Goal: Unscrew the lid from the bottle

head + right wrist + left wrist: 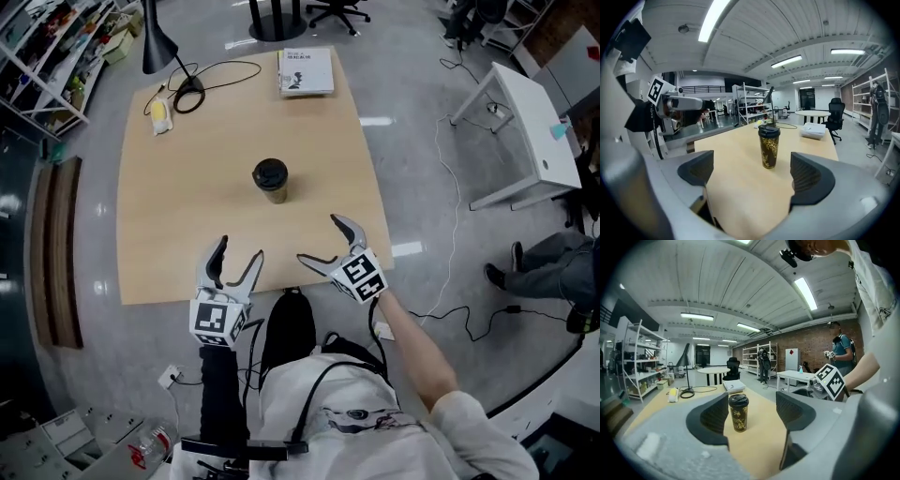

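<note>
Closest to the lens, white shirt [375,422] of the person, and just beyond it the near edge of the worktop [178,216]. Left gripper [240,251] over that near edge, left of middle, jaws apart, only bare wood between the pads. Right gripper [321,239] toward the near right corner, angled inward, jaws spread wider, likewise closed on nothing. Bottle [273,190] upright about the middle of the worktop, well apart from both grippers; shows in the gap between each pair of jaws in both gripper views, yet far beyond their reach. Dark body with a gold pattern, black lid [270,172] seated square on top, no gap visible under its rim. Along the far edge, a book [306,70] near the far right corner; toward the far left corner, a black lamp [157,42] with its looped cable and a small yellow object [161,115], all well clear of the bottle. As for progress, looks like the very start: no contact made, lid apparently fully screwed on, no turn taken as far as can be judged. Remains, by this reading, to close in on the bottle, clamp the body with one pair of jaws to stop it spinning, clamp the lid with the other, twist until loose, and lift off.
</note>
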A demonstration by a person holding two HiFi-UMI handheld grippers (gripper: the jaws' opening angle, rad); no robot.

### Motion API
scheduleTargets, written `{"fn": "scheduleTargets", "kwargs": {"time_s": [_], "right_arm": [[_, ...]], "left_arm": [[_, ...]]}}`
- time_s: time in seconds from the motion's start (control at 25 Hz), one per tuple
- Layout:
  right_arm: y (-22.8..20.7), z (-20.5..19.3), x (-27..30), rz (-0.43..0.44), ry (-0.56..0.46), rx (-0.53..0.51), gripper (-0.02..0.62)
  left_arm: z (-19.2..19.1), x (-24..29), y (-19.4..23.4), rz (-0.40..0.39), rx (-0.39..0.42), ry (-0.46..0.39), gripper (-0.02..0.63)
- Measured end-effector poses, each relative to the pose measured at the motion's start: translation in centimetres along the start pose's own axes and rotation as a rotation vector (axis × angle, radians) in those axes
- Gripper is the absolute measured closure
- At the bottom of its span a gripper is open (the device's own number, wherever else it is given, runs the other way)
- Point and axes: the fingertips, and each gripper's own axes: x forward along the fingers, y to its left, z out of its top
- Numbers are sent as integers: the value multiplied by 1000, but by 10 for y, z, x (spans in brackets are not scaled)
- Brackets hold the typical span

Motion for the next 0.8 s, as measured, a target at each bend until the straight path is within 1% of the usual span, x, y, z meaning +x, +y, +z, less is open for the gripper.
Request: {"fn": "scheduleTargets", "kwargs": {"time_s": [0.04, 0.12, 0.2, 0.28, 0.32, 0.4, 0.48, 0.6, 0.68, 0.72, 0.8], "right_arm": [[-10, -3, 18, -1, 21, 8, 78], [-30, -11, 52, 0, 62, 40, 59], [-47, -20, 82, 14, 99, 56, 35], [-56, -24, 111, 42, 114, 50, 6], [-58, -25, 124, 63, 113, 38, 6], [-55, -22, 145, 112, 91, -3, 5], [-50, -13, 162, 150, 43, -60, 6], [-43, 6, 185, 182, -50, -134, 6], [-41, 17, 193, 182, -101, -148, 8], [-41, 20, 195, 169, -115, -148, 25], [-46, 20, 199, 137, -139, -162, 113]], "left_arm": [[-6, 15, 11, -16, -16, 16, 270], [-16, 42, 29, -53, -32, 54, 203], [-23, 62, 44, -94, -24, 88, 151], [-32, 76, 57, -135, -4, 122, 129], [-36, 80, 61, -158, 4, 141, 127], [-43, 88, 65, -197, 21, 178, 129], [-47, 95, 70, -211, 24, 201, 129], [-51, 102, 80, -193, 8, 215, 130], [-56, 101, 82, -181, -7, 228, 130], [-58, 99, 84, -174, -15, 238, 132], [-64, 96, 87, -162, -15, 256, 131]]}}
